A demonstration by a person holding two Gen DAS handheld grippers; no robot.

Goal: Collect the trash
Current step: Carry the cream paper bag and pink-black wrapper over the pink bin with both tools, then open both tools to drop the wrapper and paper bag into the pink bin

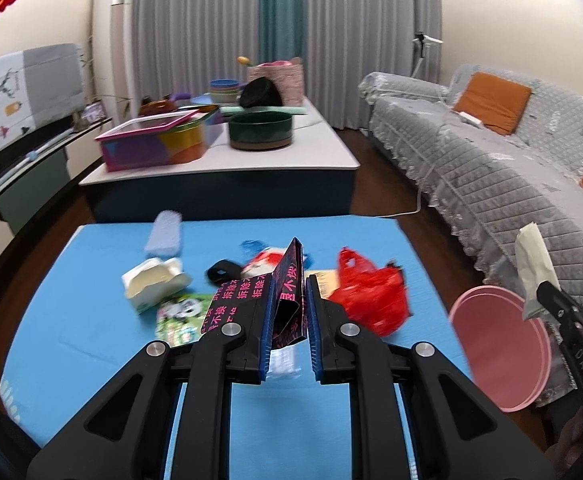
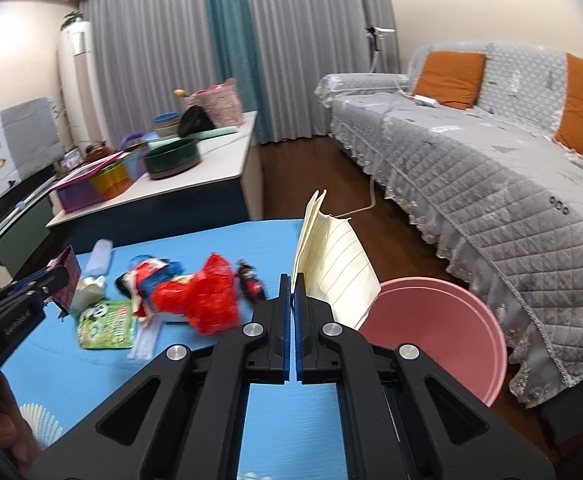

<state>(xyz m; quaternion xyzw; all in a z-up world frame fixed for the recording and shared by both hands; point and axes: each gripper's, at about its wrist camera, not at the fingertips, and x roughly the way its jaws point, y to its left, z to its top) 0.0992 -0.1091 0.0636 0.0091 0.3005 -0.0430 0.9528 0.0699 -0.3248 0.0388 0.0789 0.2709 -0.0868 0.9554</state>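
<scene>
Surface: blue surface (image 1: pixel 91 320), trash mid-way, my view
Left tongs (image 1: pixel 289 320): clamped on dark printed wrapper (image 1: pixel 287 280)
Right tongs (image 2: pixel 292 304): pinching yellow lined paper (image 2: pixel 339 264)

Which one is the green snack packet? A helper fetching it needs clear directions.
Find the blue table. Near its left side, beside the red plastic bag, lies the green snack packet, flat and printed with a panda: the only green thing there.

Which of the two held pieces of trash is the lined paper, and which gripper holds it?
The right gripper holds the pale yellow lined paper; the left gripper holds a black wrapper with pink print.
</scene>
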